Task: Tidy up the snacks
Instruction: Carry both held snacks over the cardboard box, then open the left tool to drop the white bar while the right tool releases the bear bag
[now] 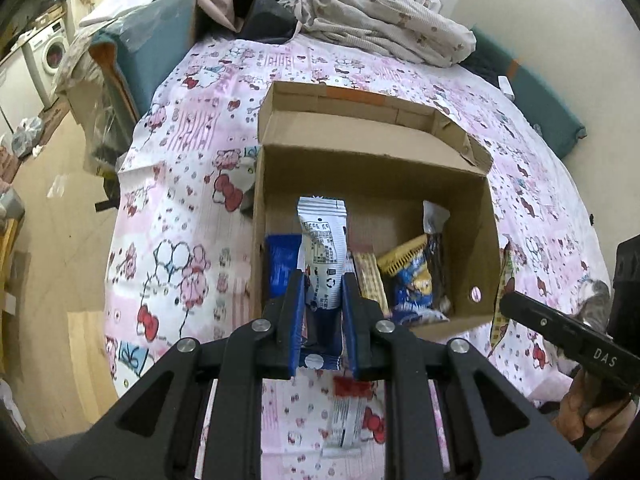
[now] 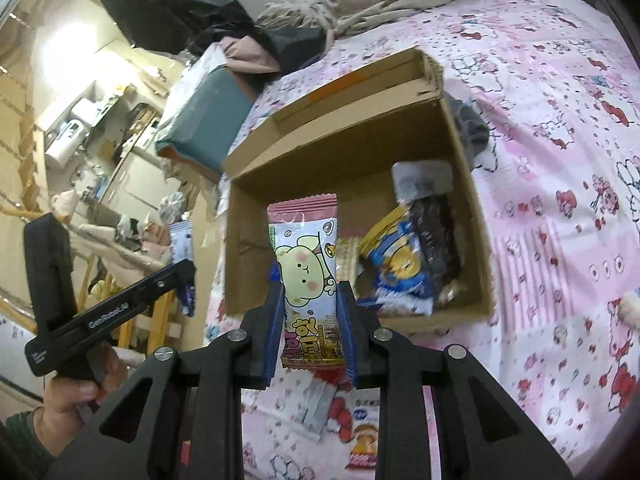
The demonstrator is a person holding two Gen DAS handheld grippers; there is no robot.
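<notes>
Bed (image 1: pixel 168 184) is covered by a pink-and-white cartoon-print sheet; an open cardboard box (image 1: pixel 476 240) is set on it near centre. A crumpled beige blanket (image 1: pixel 384 20) is piled at 12 o'clock, a teal cushion (image 1: pixel 152 40) at 10 o'clock at the bed's edge. Wood-tone floor (image 1: pixel 52 240) is seen at 9 o'clock, a washing machine (image 1: pixel 52 46) far back at 10 o'clock. In the right wrist view, cluttered shelving (image 2: pixel 80 128) is seen at 9 to 10 o'clock.

Left gripper (image 1: pixel 322 292): fingers are pinched on a white-and-blue snack packet (image 1: pixel 322 236), held upright over the box's near edge. Right gripper (image 2: pixel 310 308): fingers are clamped on a pink snack packet (image 2: pixel 306 264) with a cartoon animal print, also upright in front of the box.

Inside the box: a blue packet (image 1: pixel 282 264) at the left wall, a yellow wafer pack (image 1: pixel 370 280) beside it, a blue-yellow bag (image 1: pixel 412 280) and a dark clear-wrapped snack (image 1: pixel 438 256) towards the right wall. Loose packets (image 2: pixel 362 436) are left on the sheet at 6 o'clock, under the grippers.
</notes>
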